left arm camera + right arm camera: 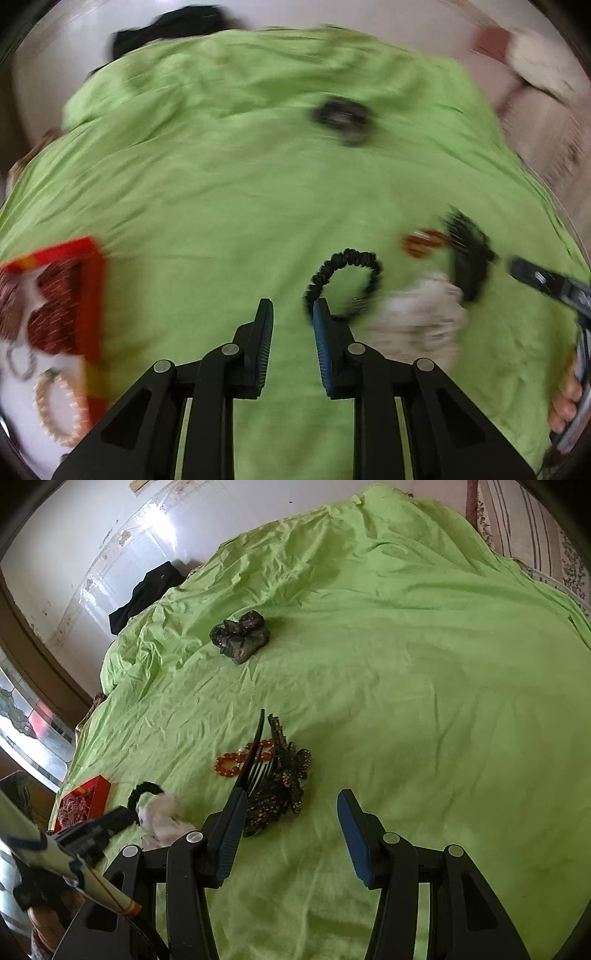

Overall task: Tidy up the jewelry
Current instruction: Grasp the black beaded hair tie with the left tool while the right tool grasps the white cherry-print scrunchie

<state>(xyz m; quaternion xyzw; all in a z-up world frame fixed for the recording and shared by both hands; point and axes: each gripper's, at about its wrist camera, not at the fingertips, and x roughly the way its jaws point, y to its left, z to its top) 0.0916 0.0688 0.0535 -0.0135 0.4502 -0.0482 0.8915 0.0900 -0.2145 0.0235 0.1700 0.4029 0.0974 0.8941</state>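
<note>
L gripper (293, 325) open, black scrunchie (341, 282) beside

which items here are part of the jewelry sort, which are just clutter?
Job:
red box
red bead bracelet
black scrunchie band
dark hair comb
grey scrunchie
white fluffy piece

Lying about:
green sheet
black cloth

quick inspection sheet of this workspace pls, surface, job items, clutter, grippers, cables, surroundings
surface: wrinkled green bedsheet.
job's things: red jewelry box; red bead bracelet; black beaded hair comb; black elastic scrunchie band; dark shiny scrunchie; cream bead bracelet by the box.
clutter: white fluffy piece; black cloth at the sheet's far edge.
grippers: left gripper open, empty; right gripper open, empty.
cables: nothing seen.
surroundings: white wall.
</note>
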